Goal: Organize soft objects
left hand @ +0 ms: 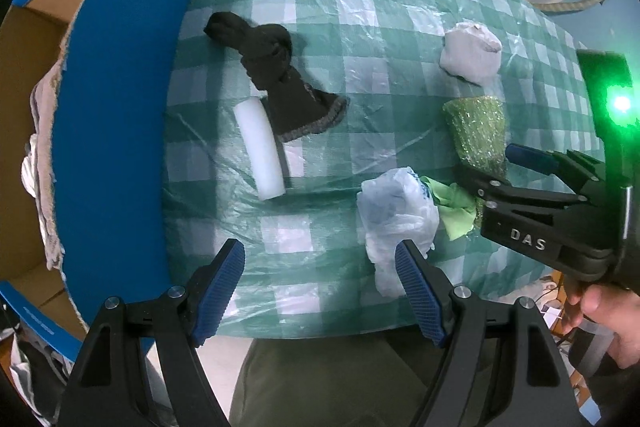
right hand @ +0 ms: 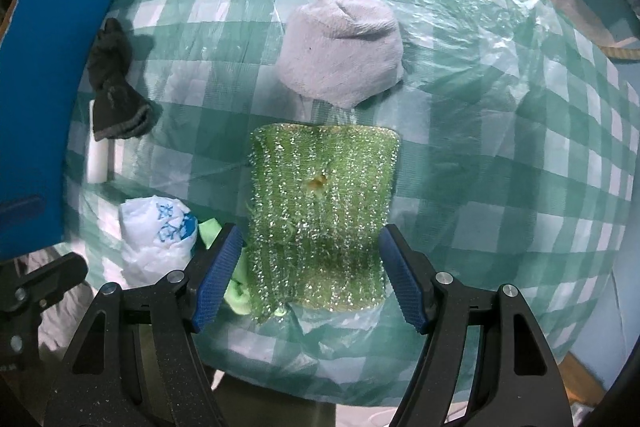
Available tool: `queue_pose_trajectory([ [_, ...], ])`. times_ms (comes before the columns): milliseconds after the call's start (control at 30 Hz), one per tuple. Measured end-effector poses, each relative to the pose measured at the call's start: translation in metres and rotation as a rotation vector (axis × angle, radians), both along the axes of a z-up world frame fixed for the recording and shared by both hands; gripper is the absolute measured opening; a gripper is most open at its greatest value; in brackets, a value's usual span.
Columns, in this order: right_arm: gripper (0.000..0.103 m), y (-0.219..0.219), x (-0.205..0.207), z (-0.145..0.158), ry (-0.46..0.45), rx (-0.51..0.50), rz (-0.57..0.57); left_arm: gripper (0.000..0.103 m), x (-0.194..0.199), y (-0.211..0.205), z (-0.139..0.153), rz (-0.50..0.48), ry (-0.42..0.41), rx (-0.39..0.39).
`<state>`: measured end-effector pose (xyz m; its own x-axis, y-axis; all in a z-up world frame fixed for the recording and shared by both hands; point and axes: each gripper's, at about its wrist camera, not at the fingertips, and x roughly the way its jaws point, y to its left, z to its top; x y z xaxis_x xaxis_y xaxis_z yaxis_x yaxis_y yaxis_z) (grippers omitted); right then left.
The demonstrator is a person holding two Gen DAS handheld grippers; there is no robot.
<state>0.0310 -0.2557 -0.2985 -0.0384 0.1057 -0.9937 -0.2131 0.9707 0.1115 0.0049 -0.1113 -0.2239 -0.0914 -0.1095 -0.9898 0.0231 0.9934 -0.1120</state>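
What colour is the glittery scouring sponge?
Light green glittery scouring sponge with silvery threads; clearest in the right wrist view.

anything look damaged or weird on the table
The glittery green scrub sponge has a small ragged hole near its middle, showing yellowish material inside. The blue box's cardboard edge looks torn. Nothing else stands out.
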Motion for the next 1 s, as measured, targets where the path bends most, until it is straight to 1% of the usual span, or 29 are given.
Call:
queue_pose_trajectory([
  [100, 0.072, 0.003, 0.001, -0.007, -0.003, -0.022, -0.002, 0.079, -0.001, -0.002, -0.004, -0.002, 0.008, -0.005],
  [233, 0.072, 0.0, 0.003, -0.011, -0.001, -0.015, -0.007, 0.079, -0.003, -0.01, -0.009, -0.015, 0.002, 0.006],
  [333, 0.068, -0.006, -0.001, -0.014, -0.01, -0.007, -0.003, 0.079, -0.004, -0.016, -0.013, -0.034, -0.01, 0.015],
  [400, 0.061, -0.01, -0.003, -0.013, -0.018, -0.003, 0.001, 0.079, -0.004, -0.02, -0.014, -0.044, -0.01, 0.016],
  [433, 0.059, -0.012, -0.003, -0.013, -0.022, -0.002, 0.001, 0.079, -0.004, -0.022, -0.014, -0.048, -0.009, 0.009],
  [467, 0.055, -0.017, -0.002, -0.012, -0.025, 0.001, -0.002, 0.079, -0.004, -0.024, -0.013, -0.051, -0.008, -0.001],
  [500, 0.05, -0.018, -0.003, -0.011, -0.028, 0.003, -0.006, 0.079, -0.008, -0.035, -0.016, -0.054, -0.01, -0.007],
  [600, 0.042, -0.025, -0.004, -0.011, -0.034, 0.015, -0.021, 0.079, -0.01, -0.044, -0.017, -0.073, -0.009, -0.018],
  [700, 0.035, -0.031, -0.004, -0.011, -0.037, 0.027, -0.025, 0.079, -0.009, -0.057, -0.025, -0.073, 0.013, -0.015],
  [900, 0.025, -0.035, -0.012, -0.004, -0.052, 0.042, -0.003, 0.079, -0.003, -0.07, -0.045, -0.049, 0.046, -0.005],
  [967, 0.024, -0.038, -0.012, 0.0, -0.052, 0.046, 0.01, 0.079, -0.001, -0.073, -0.051, -0.041, 0.053, 0.004],
  [1000, 0.023, -0.039, -0.013, 0.001, -0.051, 0.047, 0.016, 0.077, 0.0, -0.075, -0.053, -0.042, 0.054, 0.009],
])
